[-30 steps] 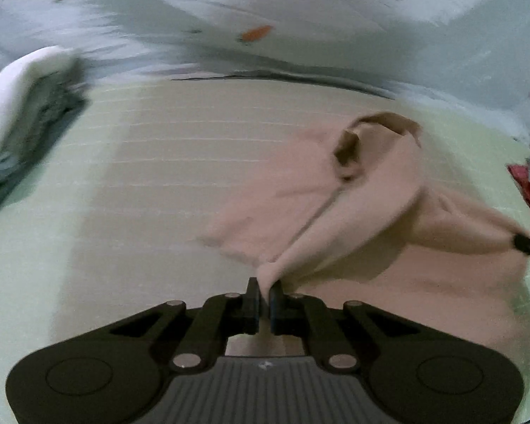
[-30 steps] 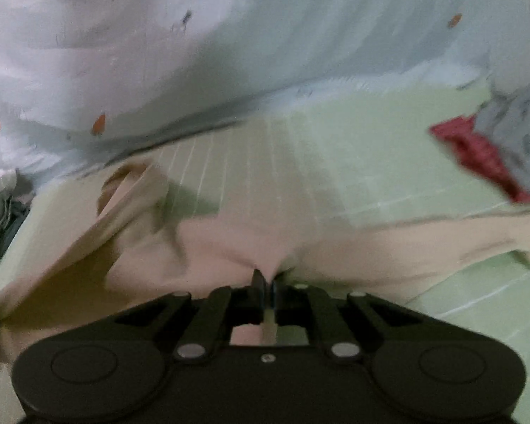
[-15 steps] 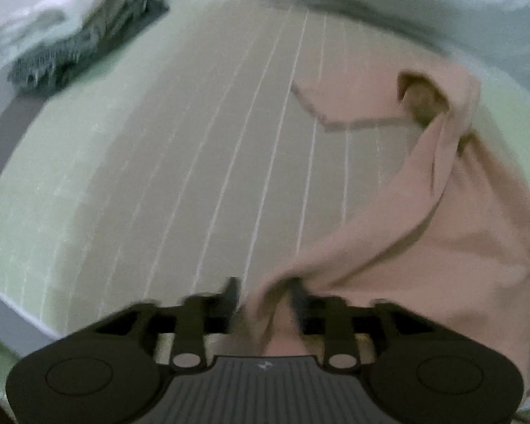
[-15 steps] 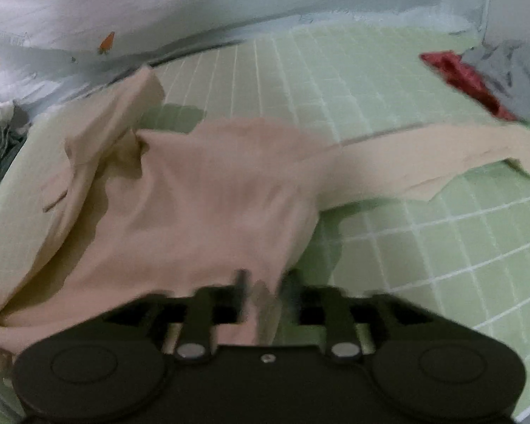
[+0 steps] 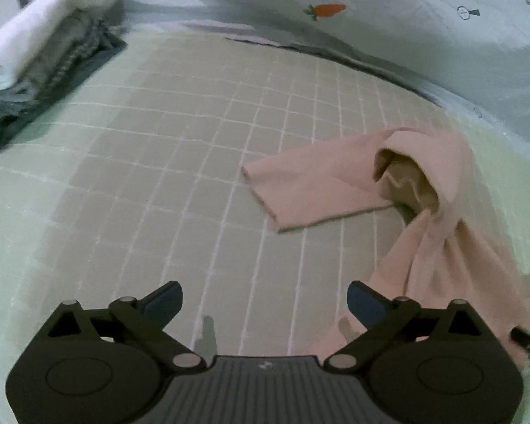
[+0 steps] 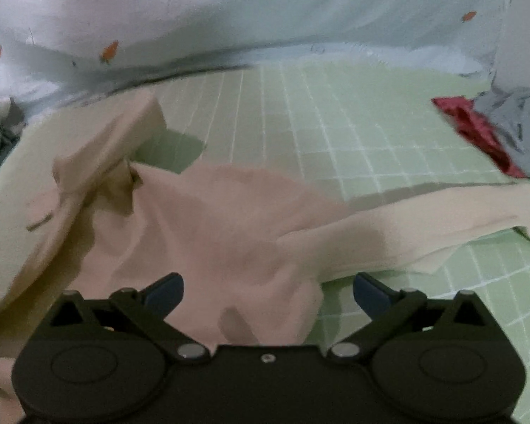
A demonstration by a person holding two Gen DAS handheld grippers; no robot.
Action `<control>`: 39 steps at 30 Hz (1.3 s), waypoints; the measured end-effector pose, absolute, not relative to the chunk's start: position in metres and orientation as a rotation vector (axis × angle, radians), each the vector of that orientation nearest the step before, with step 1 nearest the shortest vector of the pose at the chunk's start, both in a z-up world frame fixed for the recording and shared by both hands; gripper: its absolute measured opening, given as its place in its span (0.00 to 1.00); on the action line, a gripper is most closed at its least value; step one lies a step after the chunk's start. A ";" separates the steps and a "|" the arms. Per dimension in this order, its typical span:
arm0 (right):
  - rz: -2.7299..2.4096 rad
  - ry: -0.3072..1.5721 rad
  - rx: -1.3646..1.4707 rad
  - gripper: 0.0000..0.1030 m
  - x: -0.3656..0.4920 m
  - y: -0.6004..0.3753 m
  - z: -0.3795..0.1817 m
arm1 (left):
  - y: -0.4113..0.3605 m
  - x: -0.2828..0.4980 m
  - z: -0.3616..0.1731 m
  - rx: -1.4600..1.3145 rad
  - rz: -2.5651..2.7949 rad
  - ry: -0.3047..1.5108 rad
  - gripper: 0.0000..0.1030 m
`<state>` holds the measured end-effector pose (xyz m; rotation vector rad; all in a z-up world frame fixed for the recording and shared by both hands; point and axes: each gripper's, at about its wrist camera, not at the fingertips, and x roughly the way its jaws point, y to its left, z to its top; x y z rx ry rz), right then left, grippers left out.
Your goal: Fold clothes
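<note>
A pale pink long-sleeved garment [image 5: 427, 212] lies crumpled on the green checked mat [image 5: 194, 148]. In the left wrist view one sleeve points left and the neck opening faces me. My left gripper [image 5: 265, 304] is open and empty above bare mat, with the garment's hem by its right finger. In the right wrist view the garment [image 6: 208, 219] spreads across the mat, one sleeve stretched out to the right. My right gripper [image 6: 268, 293] is open and empty just above the garment's near edge.
A stack of folded white and grey clothes [image 5: 42, 56] lies at the far left. A red cloth [image 6: 473, 130] and a grey cloth [image 6: 516, 123] lie at the far right. A light blue carrot-print sheet [image 6: 229, 21] rises behind the mat [image 6: 371, 113].
Both grippers were shut on the pink garment's hem one second ago. They have opened wide and let it go, and it now lies on the mat.
</note>
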<state>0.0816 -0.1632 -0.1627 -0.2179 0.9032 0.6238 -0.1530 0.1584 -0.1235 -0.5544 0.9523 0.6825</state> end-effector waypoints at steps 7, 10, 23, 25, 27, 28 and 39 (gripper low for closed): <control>0.556 0.978 -0.277 1.00 0.096 -0.138 -0.191 | 0.215 -0.109 -0.151 -0.583 0.675 0.986 0.96; 0.544 0.964 -0.274 1.00 0.100 -0.131 -0.193 | 0.230 -0.089 -0.162 -0.586 0.628 0.987 0.96; 0.488 0.990 -0.266 1.00 0.111 -0.115 -0.192 | 0.236 -0.099 -0.168 -0.410 0.651 0.993 0.06; 0.481 0.995 -0.271 1.00 0.110 -0.115 -0.191 | 0.243 -0.117 -0.167 -0.363 0.735 1.001 0.06; 0.477 0.990 -0.281 1.00 0.108 -0.114 -0.191 | 0.258 -0.145 -0.165 -0.351 0.844 1.010 0.06; 0.477 0.986 -0.287 1.00 0.107 -0.114 -0.190 | 0.267 -0.160 -0.163 -0.362 0.898 1.009 0.06; 0.481 0.965 -0.308 1.00 0.097 -0.115 -0.188 | 0.322 -0.315 -0.152 -0.632 1.396 0.985 0.10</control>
